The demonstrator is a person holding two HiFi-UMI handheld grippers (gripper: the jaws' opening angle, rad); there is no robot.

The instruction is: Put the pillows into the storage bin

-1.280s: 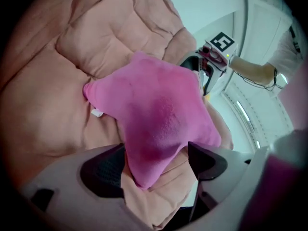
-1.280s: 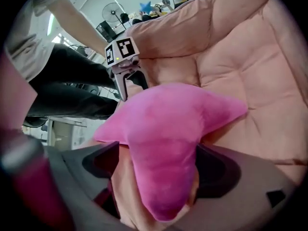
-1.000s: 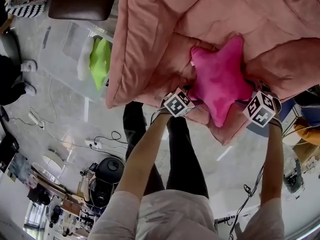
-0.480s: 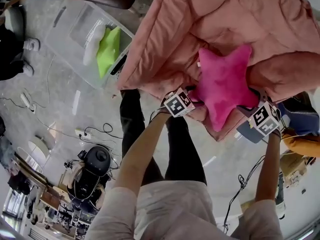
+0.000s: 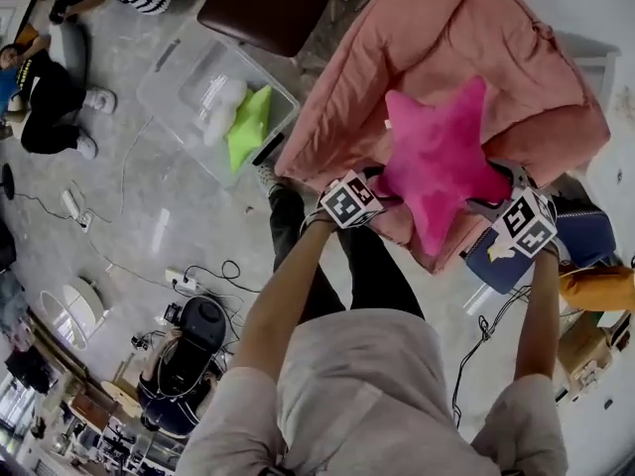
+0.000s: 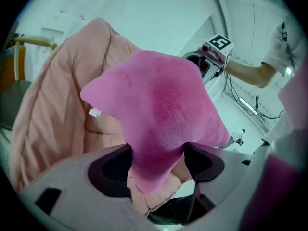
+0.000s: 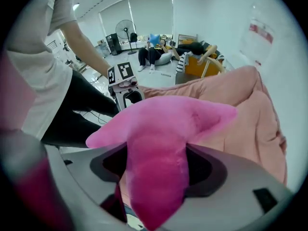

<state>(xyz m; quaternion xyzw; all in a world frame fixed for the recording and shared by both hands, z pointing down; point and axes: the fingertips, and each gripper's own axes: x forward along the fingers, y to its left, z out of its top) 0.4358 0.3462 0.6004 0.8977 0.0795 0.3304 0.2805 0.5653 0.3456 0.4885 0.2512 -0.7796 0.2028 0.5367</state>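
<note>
A: Over the near edge of the quilt (image 5: 446, 38), how does the star (image 5: 442, 162) hang?

B: Its broad face is turned up to the head view. Its longest line runs from the tip nearest the person to the far tip and leans a little to the right. A side arm sticks out to either hand.

A: What holds it?

B: Both grippers do. The left hand-held gripper (image 6: 158, 161) is clenched on the left arm, and the plush bulges out past its jaws. The right hand-held gripper (image 7: 157, 166) has just been closing. The right arm of the star is squeezed between its jaws.

A: Is there room to move?

B: The bin (image 5: 169, 77) stands on the floor (image 5: 149, 226) to the left, past the quilt's left edge and well apart from the star. Its top is open. A green pillow (image 5: 248, 127) and a white pillow (image 5: 220, 107) lie in the end nearest the quilt. A dark stool (image 5: 268, 3) stands just beside the bin's far side. Cables (image 5: 213, 276) trail over the floor nearer the person.
</note>
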